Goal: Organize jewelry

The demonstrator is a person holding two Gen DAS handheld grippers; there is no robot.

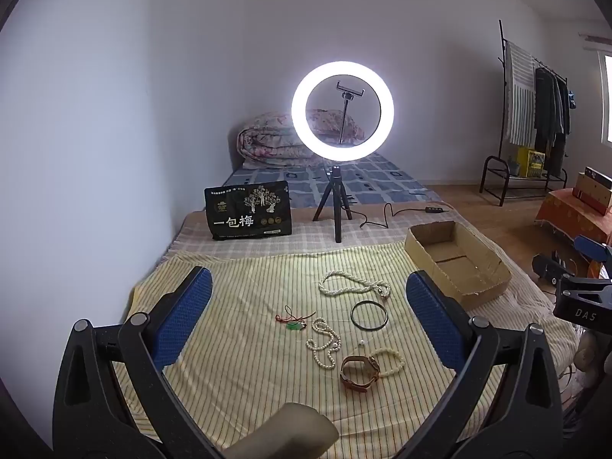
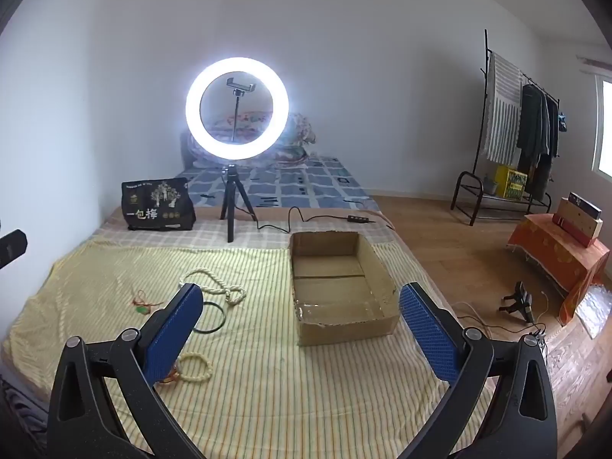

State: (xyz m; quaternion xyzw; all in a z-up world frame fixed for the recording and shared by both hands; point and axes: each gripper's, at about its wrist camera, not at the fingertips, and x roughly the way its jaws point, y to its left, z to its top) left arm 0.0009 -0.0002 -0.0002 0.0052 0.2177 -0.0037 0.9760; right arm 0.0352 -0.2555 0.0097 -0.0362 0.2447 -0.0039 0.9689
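Here the left hand-held gripper (image 1: 310,313) hovers with its blue-padded fingers (image 1: 183,317) spread wide apart and nothing between them, above a yellow striped cloth (image 1: 237,375) spread over the bed. The jewelry lies scattered on that cloth: a long pearl necklace (image 1: 354,285) farthest off, a dark bangle (image 1: 369,315) just in front of it, a red cord with a green pendant (image 1: 294,321) to the left, a second pearl strand (image 1: 323,344) in loose loops, a cream bead bracelet (image 1: 390,361) and a brown leather-strap watch (image 1: 359,373) touching it at the near edge. The right hand-held gripper (image 2: 302,310) is likewise wide open and holds nothing, pointing at an open cardboard box (image 2: 340,325) that sits on the cloth to the right of the jewelry, well apart from the nearest piece. Behind stand a lit ring light (image 2: 237,109) on a small tripod and a black printed bag (image 2: 158,204).
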